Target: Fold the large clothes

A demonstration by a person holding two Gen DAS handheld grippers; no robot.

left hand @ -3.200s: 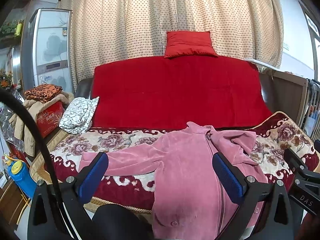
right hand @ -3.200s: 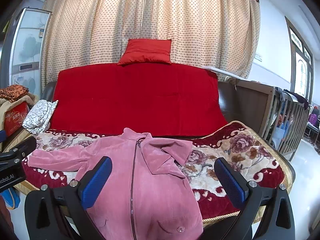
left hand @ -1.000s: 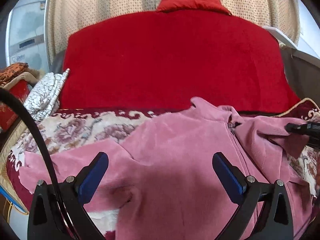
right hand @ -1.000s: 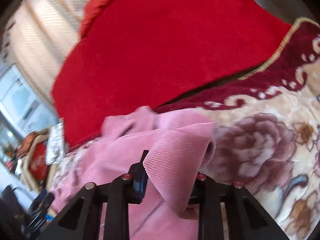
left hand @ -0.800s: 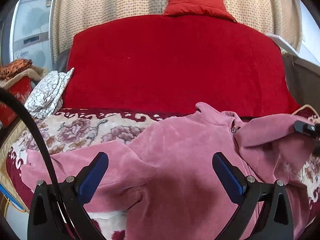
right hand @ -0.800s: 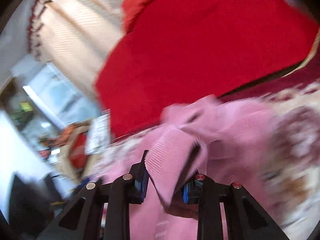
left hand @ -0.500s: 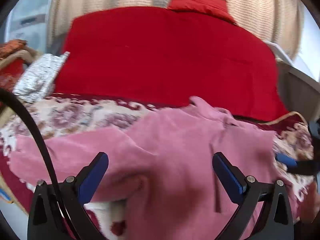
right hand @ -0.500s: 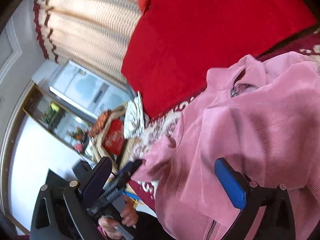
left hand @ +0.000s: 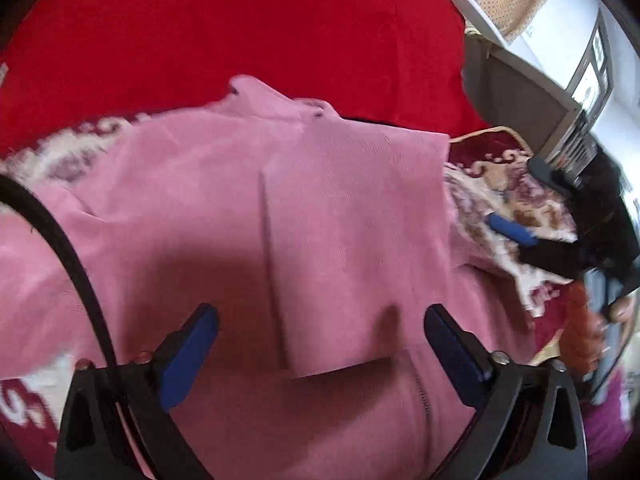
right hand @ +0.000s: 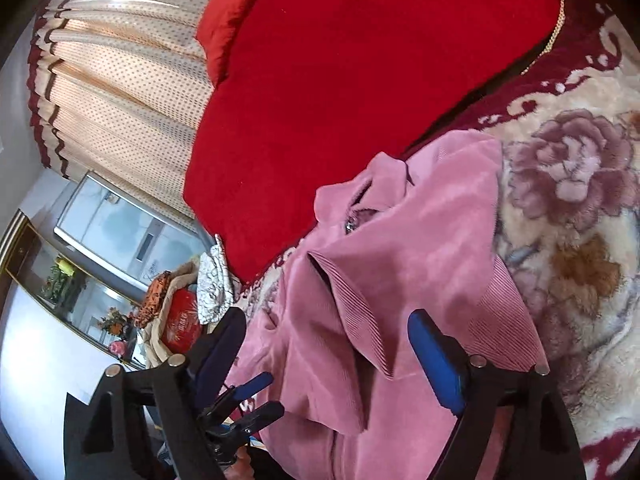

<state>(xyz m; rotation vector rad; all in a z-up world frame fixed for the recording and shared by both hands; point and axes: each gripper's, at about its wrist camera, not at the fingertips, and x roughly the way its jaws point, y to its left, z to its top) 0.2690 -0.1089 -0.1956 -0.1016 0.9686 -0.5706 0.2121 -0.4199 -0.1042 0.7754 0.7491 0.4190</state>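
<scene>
A pink corduroy zip jacket lies spread on a floral blanket on a red sofa. Its right sleeve is folded across the chest, with the ribbed cuff lying over the front. My left gripper is open and empty, hovering just above the jacket's middle. My right gripper is open and empty, low over the folded sleeve and cuff. It also shows in the left wrist view at the right, over the blanket. The left gripper shows in the right wrist view at the lower left.
The red sofa back and a red cushion stand behind. A white patterned cloth, a red box and a fridge are to the left. Dotted curtains hang behind. A wooden cabinet stands at the right.
My right gripper carried the right sleeve across the chest, let it go and opened. Both grippers have since tilted and dropped closer to the jacket.
</scene>
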